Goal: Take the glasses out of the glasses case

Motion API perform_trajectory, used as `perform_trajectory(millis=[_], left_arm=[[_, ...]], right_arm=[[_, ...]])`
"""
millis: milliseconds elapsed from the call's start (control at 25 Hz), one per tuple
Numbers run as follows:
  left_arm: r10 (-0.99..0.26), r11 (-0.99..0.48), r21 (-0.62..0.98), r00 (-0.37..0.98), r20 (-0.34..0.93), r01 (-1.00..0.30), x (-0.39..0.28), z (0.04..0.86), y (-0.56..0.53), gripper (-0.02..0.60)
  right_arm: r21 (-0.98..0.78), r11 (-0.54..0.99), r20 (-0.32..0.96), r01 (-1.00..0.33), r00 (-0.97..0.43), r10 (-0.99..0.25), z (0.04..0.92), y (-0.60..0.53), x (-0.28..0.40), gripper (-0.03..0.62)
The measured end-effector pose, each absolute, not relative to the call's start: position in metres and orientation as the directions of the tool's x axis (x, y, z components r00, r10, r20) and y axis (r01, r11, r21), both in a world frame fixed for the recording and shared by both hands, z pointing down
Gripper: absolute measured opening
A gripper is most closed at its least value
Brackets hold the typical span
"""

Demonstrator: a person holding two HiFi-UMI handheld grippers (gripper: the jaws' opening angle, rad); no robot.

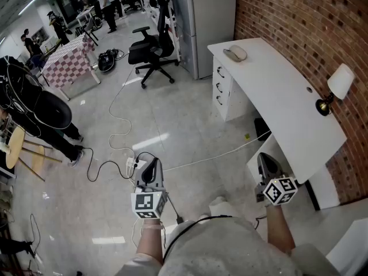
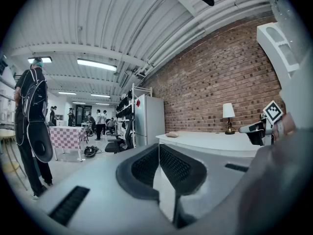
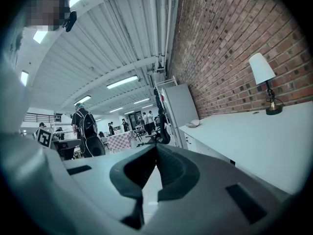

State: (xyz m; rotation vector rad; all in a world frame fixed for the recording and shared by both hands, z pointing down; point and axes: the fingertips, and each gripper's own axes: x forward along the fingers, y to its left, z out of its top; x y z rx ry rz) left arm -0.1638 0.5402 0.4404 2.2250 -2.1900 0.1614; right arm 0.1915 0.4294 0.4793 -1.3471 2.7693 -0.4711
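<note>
Our left gripper (image 1: 152, 164) and right gripper (image 1: 266, 160) are squeezed together, holding nothing (the glasses case (image 1: 234, 53) sits well away on the desk (image 1: 287, 105)).

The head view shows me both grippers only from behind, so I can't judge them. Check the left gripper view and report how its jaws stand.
Observer: The left gripper has its jaws together, with nothing between them.
Operator: Now report the right one.
Observer: The right gripper is the same: jaws together and empty.
Operator: Say whether that lamp is fixed to the brick wall.
Observer: No. The right gripper view shows it standing upright on its own base on the white desk, close to the wall.
</note>
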Motion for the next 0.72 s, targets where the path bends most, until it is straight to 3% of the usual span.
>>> perform_trajectory(millis=[720], left_arm=[[-0.994, -0.045, -0.026, 0.042, 0.101, -0.999, -0.1575, 0.4459, 0.5333, 0.006]], right_arm=[[-0.289, 0.565, 0.129, -0.772, -0.617, -0.776, 0.4847, 0.4231, 0.1936, 0.005]])
